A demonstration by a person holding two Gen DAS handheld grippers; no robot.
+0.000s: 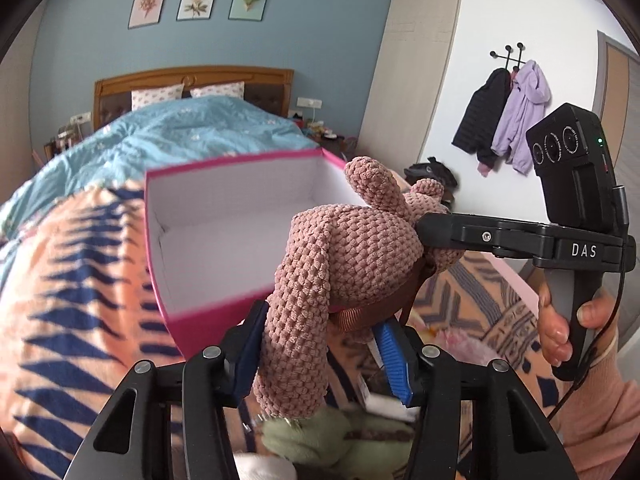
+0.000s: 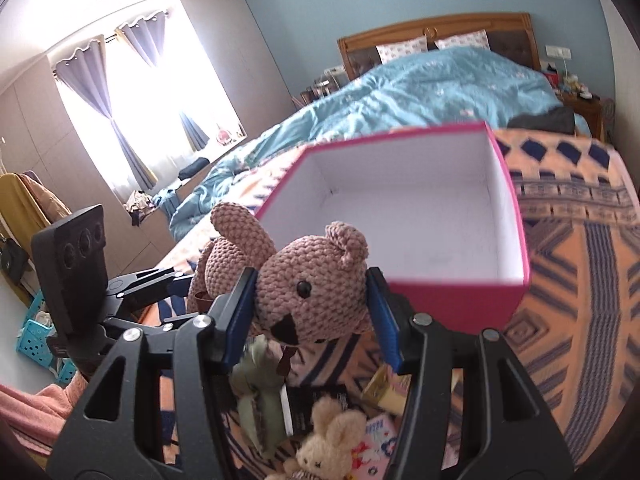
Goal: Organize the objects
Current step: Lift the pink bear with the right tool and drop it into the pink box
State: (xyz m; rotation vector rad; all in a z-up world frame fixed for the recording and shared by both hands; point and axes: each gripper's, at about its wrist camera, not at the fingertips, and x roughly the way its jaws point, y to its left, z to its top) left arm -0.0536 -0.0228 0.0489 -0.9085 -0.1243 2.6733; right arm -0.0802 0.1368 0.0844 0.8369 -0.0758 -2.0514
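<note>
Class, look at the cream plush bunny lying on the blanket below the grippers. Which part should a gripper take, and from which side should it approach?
Grip the cream plush bunny across its round head, coming from above. It lies face up on the patterned blanket, with small packets close beside it, so low side approaches look crowded. The head is the bulkiest soft part, likely firmer to pinch than the thin ears.

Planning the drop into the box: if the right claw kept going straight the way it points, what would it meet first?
Probably the pink box. The right claw, shut on the crocheted bear, points at the box's near wall or just over its rim; the bear's head would touch first. Depth is unclear.
</note>
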